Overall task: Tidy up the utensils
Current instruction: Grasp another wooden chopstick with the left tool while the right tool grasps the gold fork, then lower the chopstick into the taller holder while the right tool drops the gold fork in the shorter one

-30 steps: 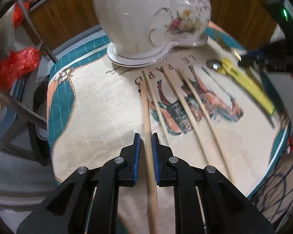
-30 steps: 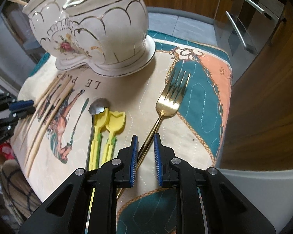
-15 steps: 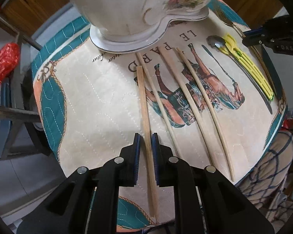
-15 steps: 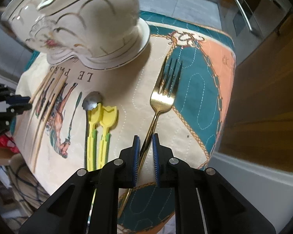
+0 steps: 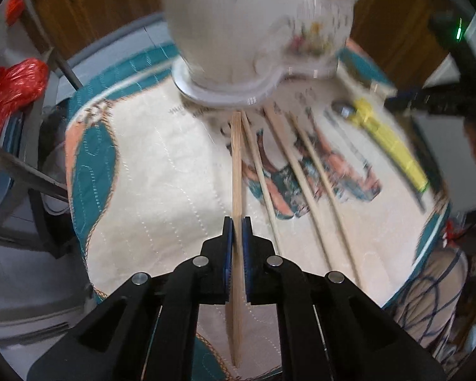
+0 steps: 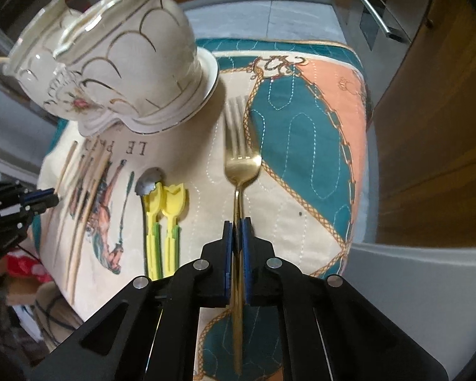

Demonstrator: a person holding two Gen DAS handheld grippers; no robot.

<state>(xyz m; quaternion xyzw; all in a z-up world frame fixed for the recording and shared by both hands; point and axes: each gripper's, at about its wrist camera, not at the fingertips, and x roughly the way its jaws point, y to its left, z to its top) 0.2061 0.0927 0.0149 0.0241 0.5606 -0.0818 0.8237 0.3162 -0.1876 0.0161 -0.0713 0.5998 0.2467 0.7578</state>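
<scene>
My left gripper point(image 5: 237, 222) is shut on a wooden chopstick point(image 5: 236, 165) that points at the white ceramic utensil holder point(image 5: 254, 25). Three more chopsticks point(image 5: 304, 171) lie to its right on the mat. My right gripper point(image 6: 237, 225) is shut on the handle of a gold fork point(image 6: 240, 158), tines toward the holder point(image 6: 120, 63). Two yellow plastic utensils point(image 6: 166, 219) and a metal spoon point(image 6: 148, 184) lie left of the fork. The left gripper also shows at the right wrist view's left edge point(image 6: 44, 198).
A quilted mat point(image 6: 301, 146) with teal and peach patches covers the small table. A red bag point(image 5: 12, 92) and metal chair legs point(image 5: 22, 171) stand left of the table. Wooden cabinets point(image 6: 434, 133) rise on the right.
Both grippers closed tighter on their items. The left lifted the chopstick and swung toward the holder; the fork now lines up straight in the right gripper.
</scene>
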